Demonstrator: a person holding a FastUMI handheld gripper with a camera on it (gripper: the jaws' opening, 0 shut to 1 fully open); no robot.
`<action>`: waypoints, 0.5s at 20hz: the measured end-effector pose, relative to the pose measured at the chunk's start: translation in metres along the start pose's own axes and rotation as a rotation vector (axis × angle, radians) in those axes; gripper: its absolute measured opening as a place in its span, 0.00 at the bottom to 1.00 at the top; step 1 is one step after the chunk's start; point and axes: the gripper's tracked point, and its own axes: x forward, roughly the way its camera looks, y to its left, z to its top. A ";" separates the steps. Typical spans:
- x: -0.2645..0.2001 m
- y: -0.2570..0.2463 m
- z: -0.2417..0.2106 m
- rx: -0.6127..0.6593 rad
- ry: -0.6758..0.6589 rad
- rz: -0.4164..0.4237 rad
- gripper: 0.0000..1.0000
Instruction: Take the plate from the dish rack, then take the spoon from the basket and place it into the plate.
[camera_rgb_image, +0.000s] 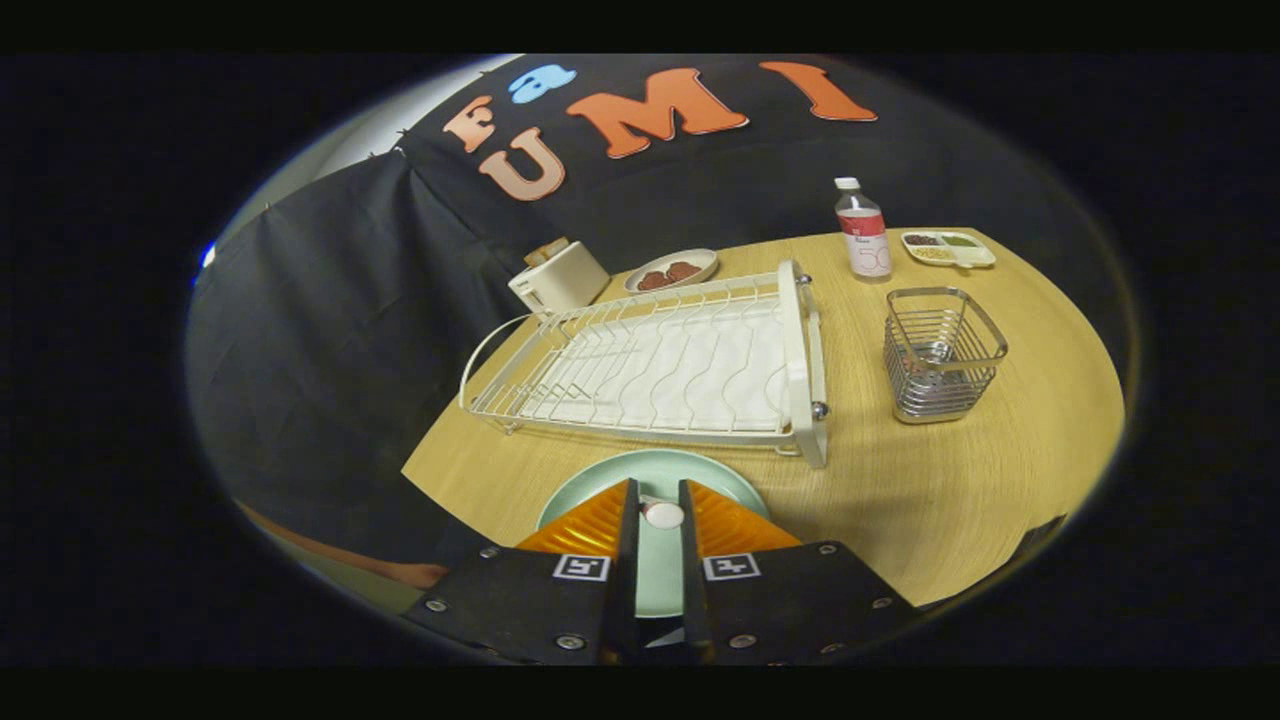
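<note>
Gripping a spoon (662, 514), nearly closed tongs (658, 492) hover over the plate (655, 470).

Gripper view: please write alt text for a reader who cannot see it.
The gripper hangs over a green plate on a wooden table, its fingers close around a small white spoon end. Beyond stand an empty dish rack and a wire basket.

toaster (558, 278), bowl of brown food (671, 270), bottle (862, 232), divided snack tray (948, 247), wooden table (960, 500)
</note>
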 end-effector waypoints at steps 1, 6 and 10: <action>0.000 -0.002 0.000 0.013 -0.001 -0.004 0.19; -0.001 -0.029 -0.002 -0.031 0.021 -0.116 0.37; -0.010 -0.031 0.019 -0.013 -0.029 -0.127 0.52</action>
